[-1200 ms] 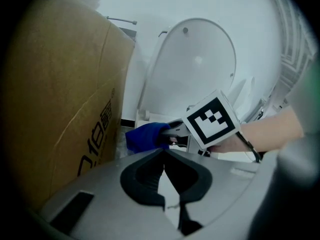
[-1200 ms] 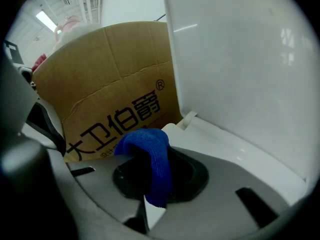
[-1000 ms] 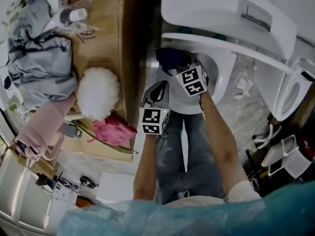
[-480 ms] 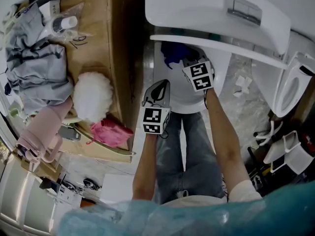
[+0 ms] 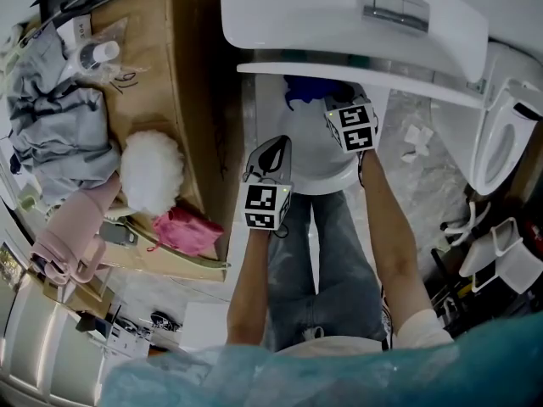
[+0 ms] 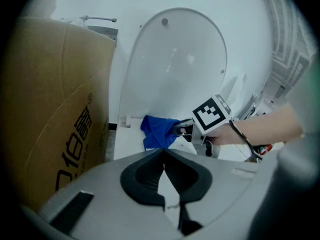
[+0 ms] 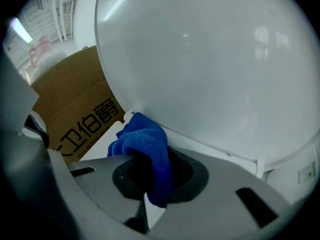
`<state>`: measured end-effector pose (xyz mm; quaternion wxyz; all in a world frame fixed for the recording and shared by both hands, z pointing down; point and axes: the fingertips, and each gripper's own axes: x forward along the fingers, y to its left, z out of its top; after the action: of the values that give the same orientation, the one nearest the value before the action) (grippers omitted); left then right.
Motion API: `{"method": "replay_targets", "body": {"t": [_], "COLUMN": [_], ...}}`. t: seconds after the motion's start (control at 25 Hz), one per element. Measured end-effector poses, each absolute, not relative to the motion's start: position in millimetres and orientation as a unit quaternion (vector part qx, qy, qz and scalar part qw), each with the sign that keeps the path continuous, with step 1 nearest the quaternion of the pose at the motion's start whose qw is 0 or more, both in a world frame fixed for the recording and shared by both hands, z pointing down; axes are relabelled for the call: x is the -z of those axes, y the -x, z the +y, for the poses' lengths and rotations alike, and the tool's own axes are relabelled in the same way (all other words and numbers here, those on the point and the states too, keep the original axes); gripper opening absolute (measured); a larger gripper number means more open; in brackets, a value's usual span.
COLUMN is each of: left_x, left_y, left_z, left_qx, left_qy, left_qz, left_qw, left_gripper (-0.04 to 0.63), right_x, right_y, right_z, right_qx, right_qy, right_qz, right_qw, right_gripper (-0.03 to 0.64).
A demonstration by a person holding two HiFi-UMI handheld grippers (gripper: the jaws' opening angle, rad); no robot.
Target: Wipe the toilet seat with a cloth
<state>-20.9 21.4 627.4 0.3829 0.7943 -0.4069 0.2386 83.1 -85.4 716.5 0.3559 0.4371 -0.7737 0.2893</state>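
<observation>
My right gripper [image 7: 155, 184] is shut on a blue cloth [image 7: 144, 143], which hangs folded out of its jaws. In the head view the cloth [image 5: 307, 86] lies at the back of the white toilet seat [image 5: 316, 166], just under the cistern [image 5: 356, 24], with the right gripper [image 5: 335, 104] behind it. The raised lid [image 7: 200, 69] fills the right gripper view. My left gripper [image 5: 273, 148] hovers over the seat's front left edge, shut and empty. The left gripper view shows its jaws [image 6: 163, 166] closed, with the cloth [image 6: 158, 132] and the right gripper [image 6: 186, 129] ahead of them.
A tall cardboard box [image 5: 193, 100] stands close against the toilet's left side, carrying grey clothes [image 5: 59, 125], a white fluffy ball [image 5: 151, 170] and a pink cloth [image 5: 188, 231]. The person's jeans-clad legs [image 5: 318, 253] are before the bowl. Another white fixture [image 5: 496, 151] stands at the right.
The right gripper has carried the blue cloth along the seat toward the back, up against the cistern. The left gripper has stayed in place, still shut.
</observation>
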Motion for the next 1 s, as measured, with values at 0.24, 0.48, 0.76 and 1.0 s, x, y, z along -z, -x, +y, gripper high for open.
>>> {"method": "replay_targets", "body": {"t": [0.24,0.48,0.76,1.0], "left_x": [-626,-623,-617,-612], "left_y": [13,3,-17,-38], "left_z": [24,25,28,32], "left_qx": [-0.241,-0.244,-0.246,-0.249], "left_qy": [-0.799,-0.803,-0.811,-0.823], "left_qz": [-0.401,-0.395,-0.384,-0.368], "left_qw": [0.379,0.373,0.367,0.353], "left_gripper": [0.011,0.011,0.011,0.011], "right_x": [-718,-721,-722,-723], "right_y": [-113,-147,-178,-201], "right_z": [-79,-72,-64,-53], "right_qx": [-0.299,-0.304,-0.308,-0.310], "right_qy": [-0.454,-0.473,-0.487,-0.499], "right_qz": [-0.760,-0.742,-0.728,-0.717], "right_qw": [0.358,0.365,0.371,0.375], "right_gripper": [0.020,0.020,0.020,0.020]}}
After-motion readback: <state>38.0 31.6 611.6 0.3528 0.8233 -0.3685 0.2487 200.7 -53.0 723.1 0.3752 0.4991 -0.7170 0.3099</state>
